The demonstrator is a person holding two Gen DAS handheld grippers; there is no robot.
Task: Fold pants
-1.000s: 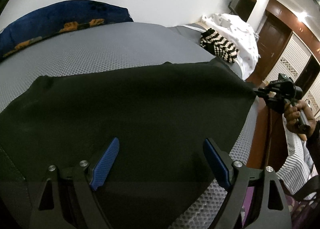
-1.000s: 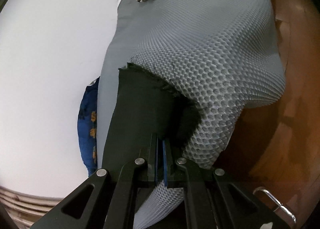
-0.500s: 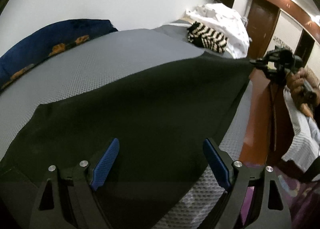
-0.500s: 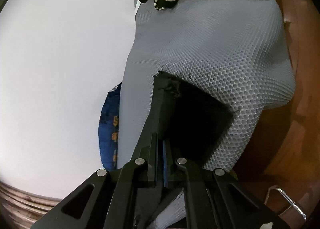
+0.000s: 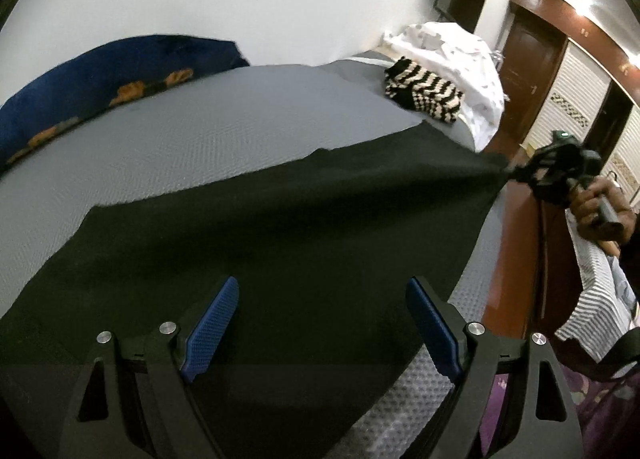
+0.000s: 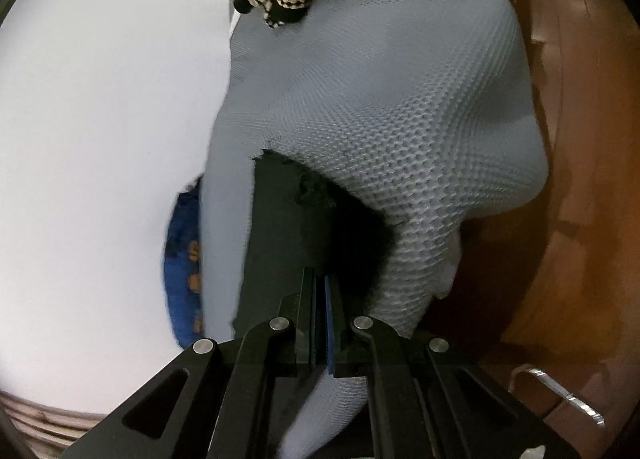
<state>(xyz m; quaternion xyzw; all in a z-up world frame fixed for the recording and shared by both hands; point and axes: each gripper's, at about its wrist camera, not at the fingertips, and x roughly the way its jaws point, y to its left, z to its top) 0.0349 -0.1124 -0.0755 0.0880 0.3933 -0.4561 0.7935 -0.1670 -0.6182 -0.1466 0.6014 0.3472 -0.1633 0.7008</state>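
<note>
Left gripper (image 5: pixel 320 323) hovers over the near part of the black pants (image 5: pixel 280 227), fingers spread wide with nothing between them; pants lie spread across the grey mattress (image 5: pixel 200 131). Right gripper (image 6: pixel 320 323) is clamped tight on the far corner of the pants, lifting it off the mattress edge. Fabric looks thin, limp and light, so it'll likely sag and slide; I'd pinch hems or corners, not mid-panel. Striped knit (image 5: pixel 424 93) sits far back.

place: home bedroom | cues: mattress (image 5: pixel 240 119), pillow (image 5: pixel 100 75), wardrobe doors (image 5: pixel 568 107)
</note>
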